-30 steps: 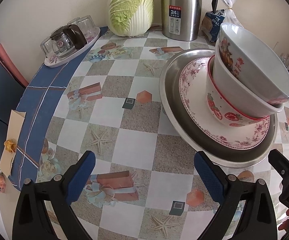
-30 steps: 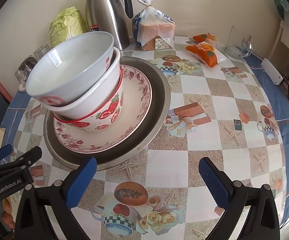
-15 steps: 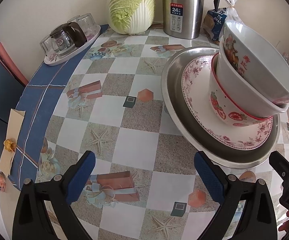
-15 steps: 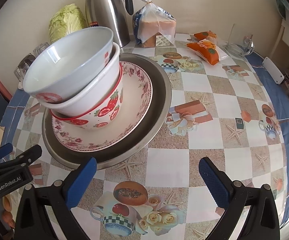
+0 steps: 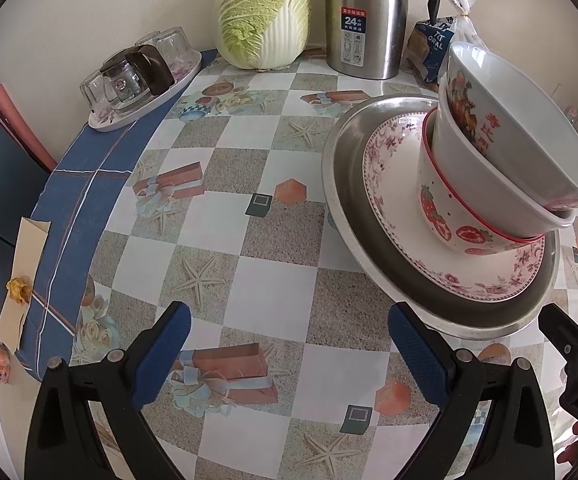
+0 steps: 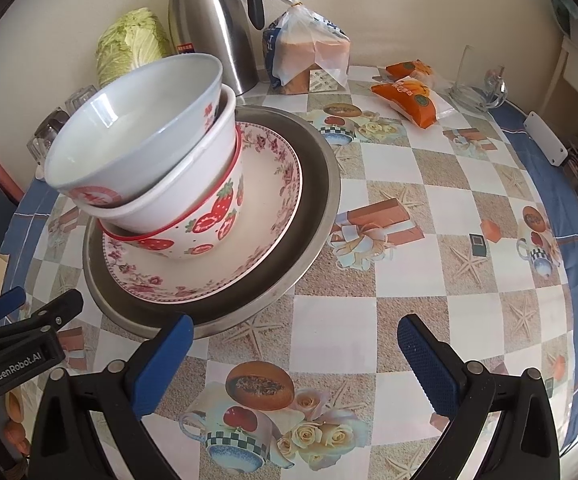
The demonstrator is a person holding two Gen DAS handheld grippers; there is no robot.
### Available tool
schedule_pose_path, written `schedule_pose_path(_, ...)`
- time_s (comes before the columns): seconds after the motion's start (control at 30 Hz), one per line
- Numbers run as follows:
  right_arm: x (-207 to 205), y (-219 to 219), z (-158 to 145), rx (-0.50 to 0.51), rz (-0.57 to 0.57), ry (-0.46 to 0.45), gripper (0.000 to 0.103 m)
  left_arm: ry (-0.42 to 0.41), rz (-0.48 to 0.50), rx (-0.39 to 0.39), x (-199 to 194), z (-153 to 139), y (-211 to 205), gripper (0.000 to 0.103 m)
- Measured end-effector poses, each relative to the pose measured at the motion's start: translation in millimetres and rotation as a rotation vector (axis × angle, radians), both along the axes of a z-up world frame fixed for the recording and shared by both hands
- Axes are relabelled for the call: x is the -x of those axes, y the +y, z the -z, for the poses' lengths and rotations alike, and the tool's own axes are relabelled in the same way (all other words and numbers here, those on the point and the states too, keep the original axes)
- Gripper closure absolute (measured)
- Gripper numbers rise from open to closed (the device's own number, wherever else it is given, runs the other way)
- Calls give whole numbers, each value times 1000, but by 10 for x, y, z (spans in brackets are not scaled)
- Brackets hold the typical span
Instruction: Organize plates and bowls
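Both claws, my left claw (image 5: 287,354) and right claw (image 6: 293,364), hang wide open and empty at the bottom of each frame. Over the last second the stack has barely shifted, so stacking looks finished. Beyond my blue pads, mid-frame on the tabletop (image 6: 421,304): steel plate (image 6: 313,240), floral plate (image 6: 265,240), strawberry bowl (image 6: 209,224), two white bowls (image 6: 141,148) leaning.

Patterned table (image 6: 441,184): metal plate (image 6: 313,216), thermos (image 6: 213,24), cabbage (image 5: 263,12), bread bag (image 6: 309,52).
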State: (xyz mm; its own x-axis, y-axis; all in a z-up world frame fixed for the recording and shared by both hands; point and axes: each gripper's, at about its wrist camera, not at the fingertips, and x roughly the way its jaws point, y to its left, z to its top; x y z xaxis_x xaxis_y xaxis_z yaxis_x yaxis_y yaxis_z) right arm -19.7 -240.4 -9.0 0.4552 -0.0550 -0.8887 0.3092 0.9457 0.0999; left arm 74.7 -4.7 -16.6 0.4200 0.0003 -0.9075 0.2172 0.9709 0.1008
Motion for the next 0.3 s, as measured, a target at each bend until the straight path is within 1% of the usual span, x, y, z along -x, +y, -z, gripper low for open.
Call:
schedule_pose_path(0.1,0,-1,-1,0,-1,0,0,-7,3,3,7,-10,-1,4)
schedule_pose_path(0.23,2,-2,-3,0,-1,0,0,-38,8,17,32,-69,3,4)
schedule_pose_path(0.3,2,-2,-3,0,-1,0,0,-38,5,21,26,-72,4,4)
